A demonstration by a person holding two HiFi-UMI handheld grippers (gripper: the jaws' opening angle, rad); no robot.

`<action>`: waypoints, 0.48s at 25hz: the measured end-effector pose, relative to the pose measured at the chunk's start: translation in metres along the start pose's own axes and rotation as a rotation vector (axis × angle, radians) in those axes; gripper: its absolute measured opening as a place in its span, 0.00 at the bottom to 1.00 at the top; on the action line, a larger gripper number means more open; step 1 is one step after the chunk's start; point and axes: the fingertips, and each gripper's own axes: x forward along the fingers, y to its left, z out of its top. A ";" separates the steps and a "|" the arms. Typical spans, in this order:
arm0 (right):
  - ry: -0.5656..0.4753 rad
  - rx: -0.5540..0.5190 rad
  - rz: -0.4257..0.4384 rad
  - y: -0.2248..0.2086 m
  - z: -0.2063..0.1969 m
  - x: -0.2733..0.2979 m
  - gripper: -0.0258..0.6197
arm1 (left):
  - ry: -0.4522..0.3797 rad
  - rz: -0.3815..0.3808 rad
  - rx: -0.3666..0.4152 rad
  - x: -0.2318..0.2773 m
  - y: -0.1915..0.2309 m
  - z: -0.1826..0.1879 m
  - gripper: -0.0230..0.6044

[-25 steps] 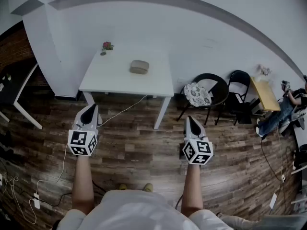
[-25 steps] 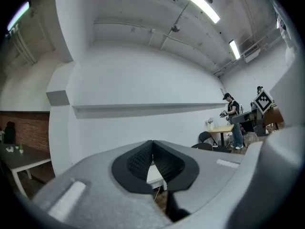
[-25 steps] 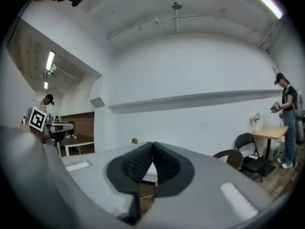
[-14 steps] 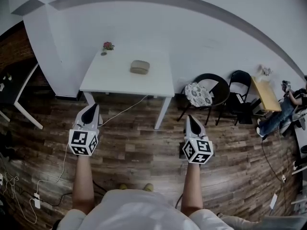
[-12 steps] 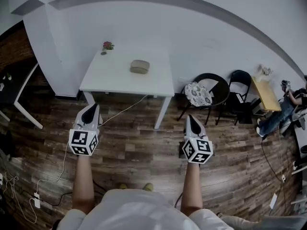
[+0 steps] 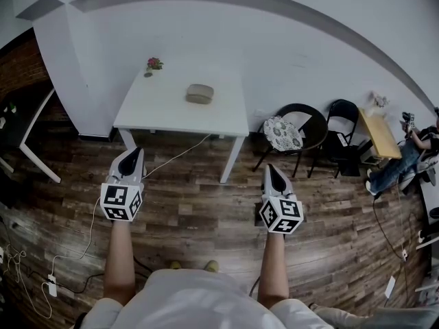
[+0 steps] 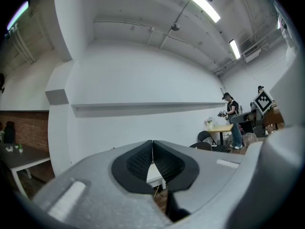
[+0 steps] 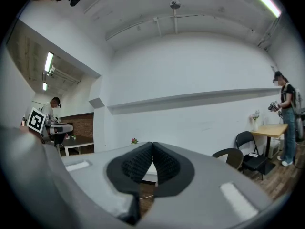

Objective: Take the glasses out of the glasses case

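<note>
I had my left gripper and right gripper pressed together, empty, the olive oval glasses case well ahead on the white rectangular table; approach and opening jaws seemingly next.

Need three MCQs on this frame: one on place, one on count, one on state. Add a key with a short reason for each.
1. Where does the glasses case lie?
A. on the white table
B. on the floor
C. on a chair

2. How many black chairs stand to the table's right in the head view?
A. one
B. two
C. four

3. How are the left gripper and right gripper?
A. both open
B. both shut, empty
C. left shut on the case

Key:
1 A: the case sits on the tabletop, far from both grippers.
2 B: two chairs show, one with a patterned cushion.
3 B: each gripper view shows the jaws meeting with nothing between them.
</note>
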 end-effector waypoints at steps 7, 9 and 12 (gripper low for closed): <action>0.002 -0.002 -0.003 -0.002 -0.002 -0.002 0.04 | 0.008 -0.006 0.003 0.001 -0.004 -0.002 0.05; 0.001 0.000 -0.002 -0.002 -0.001 -0.001 0.04 | 0.010 -0.005 0.004 0.002 -0.004 -0.002 0.05; -0.001 0.000 0.005 -0.002 0.001 0.002 0.04 | 0.012 -0.004 0.003 0.004 -0.004 -0.002 0.06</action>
